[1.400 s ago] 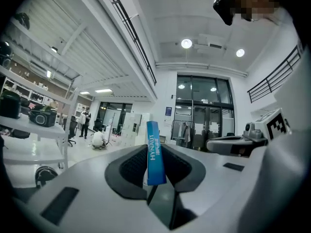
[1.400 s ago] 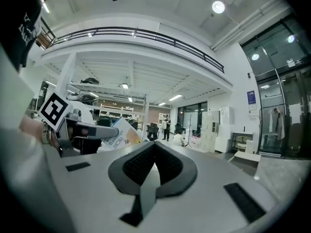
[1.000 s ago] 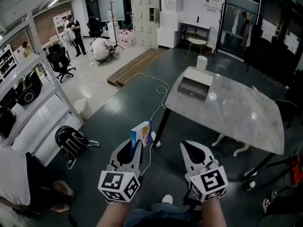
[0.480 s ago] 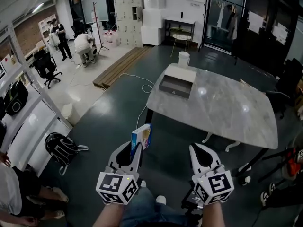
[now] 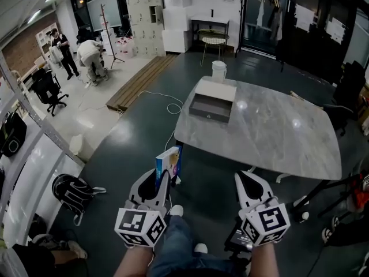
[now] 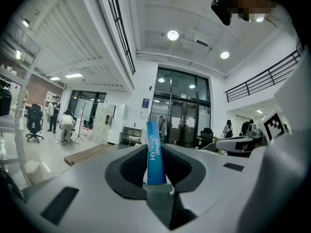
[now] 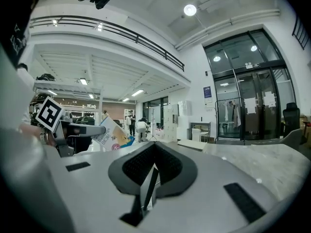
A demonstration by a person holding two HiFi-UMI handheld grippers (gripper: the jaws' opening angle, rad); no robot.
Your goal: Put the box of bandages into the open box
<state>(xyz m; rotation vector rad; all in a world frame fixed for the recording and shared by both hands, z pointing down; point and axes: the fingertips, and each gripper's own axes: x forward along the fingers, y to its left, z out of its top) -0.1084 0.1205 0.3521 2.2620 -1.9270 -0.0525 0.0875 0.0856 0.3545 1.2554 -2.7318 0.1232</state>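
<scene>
The left gripper [image 5: 162,176] was clamped on the bandage box [image 5: 168,161], which stood on its edge between the jaws, its thin blue side facing the left gripper view. The right gripper [image 5: 244,176] had its jaws pressed together with nothing in them. Both were held in the air on the near side of the table [image 5: 271,137], short of its near left edge and not over the top. The open box [image 5: 211,101] sat on the table's far left corner, close to both edges there, its hollow grey part facing the near side. The rest of the table top was bare and shiny. Dark floor [image 5: 132,131] lay wide and open to the left of the table, with a white cord [image 5: 171,106] running over it toward the table's left edge and a backpack [image 5: 72,192] well off to the left. A white bucket [image 5: 219,69] showed past the table's far corner; I could not tell if it stood on the top or on the floor behind. The table's legs were mostly hidden under its top. The inside of the open box was too small to make out.
</scene>
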